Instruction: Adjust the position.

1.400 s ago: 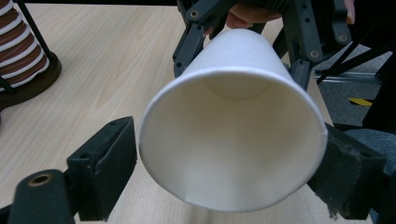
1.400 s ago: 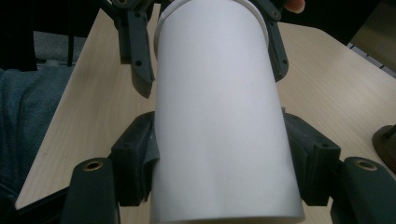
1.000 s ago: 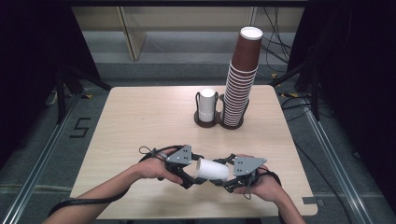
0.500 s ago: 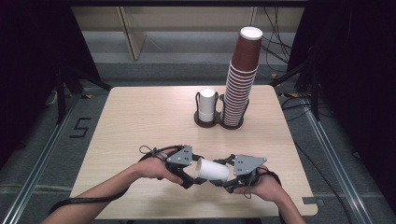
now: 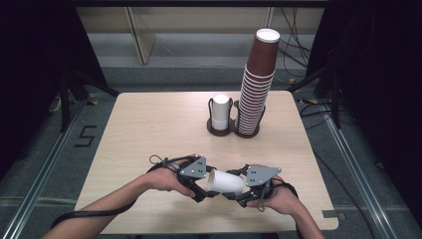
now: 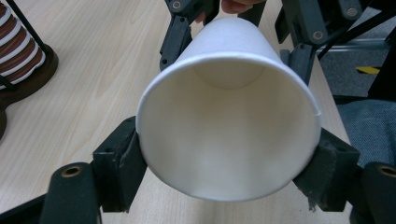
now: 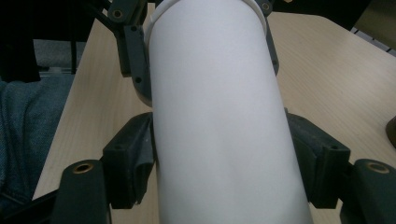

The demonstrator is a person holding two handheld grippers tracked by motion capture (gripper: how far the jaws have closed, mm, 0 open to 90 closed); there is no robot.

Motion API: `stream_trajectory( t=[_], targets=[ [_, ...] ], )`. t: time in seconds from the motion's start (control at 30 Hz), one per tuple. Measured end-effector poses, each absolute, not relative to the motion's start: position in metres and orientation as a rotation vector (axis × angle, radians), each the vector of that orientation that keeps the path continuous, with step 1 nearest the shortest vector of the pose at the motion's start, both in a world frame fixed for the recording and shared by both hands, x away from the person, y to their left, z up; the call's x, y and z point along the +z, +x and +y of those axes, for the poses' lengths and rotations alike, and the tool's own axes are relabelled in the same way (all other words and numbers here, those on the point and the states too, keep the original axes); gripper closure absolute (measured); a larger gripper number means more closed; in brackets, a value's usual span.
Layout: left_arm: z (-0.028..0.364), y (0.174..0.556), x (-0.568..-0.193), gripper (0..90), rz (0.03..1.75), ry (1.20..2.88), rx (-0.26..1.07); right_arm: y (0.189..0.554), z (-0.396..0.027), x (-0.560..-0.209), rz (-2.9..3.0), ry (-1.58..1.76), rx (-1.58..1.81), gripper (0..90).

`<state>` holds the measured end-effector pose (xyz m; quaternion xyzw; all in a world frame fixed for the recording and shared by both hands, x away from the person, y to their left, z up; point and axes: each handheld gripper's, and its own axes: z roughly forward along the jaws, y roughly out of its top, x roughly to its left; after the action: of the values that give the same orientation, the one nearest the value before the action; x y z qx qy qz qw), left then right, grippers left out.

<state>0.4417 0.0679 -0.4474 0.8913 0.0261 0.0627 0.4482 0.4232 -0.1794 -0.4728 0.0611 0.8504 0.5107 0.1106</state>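
The white paper cup (image 5: 226,182) lies level between my hands above the surface (image 5: 149,129), long axis running from my left fingers (image 6: 119,163), clamped at its rim, to my right fingers (image 7: 130,158), just opening around its body.

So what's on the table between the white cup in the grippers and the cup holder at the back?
Nothing: in the high view, bare table separates the held white cup from the cup holder.
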Motion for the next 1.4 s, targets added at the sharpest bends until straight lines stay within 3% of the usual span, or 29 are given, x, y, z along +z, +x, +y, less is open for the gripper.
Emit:
stream_trajectory(
  t=[0.2,0.63,1.4],
  targets=[
    [0.069,0.443,-0.443,25.8,0.064,2.248,0.193,0.422,-0.174,-0.472,2.521,0.226,1.456,15.5],
    [0.073,0.444,-0.433,26.2,0.005,2.326,0.276,0.423,-0.176,-0.471,2.517,0.299,1.388,3.7],
    [0.083,0.456,-0.400,26.3,-0.049,2.546,0.395,0.426,-0.187,-0.466,2.485,0.403,1.322,10.8]
  ],
)
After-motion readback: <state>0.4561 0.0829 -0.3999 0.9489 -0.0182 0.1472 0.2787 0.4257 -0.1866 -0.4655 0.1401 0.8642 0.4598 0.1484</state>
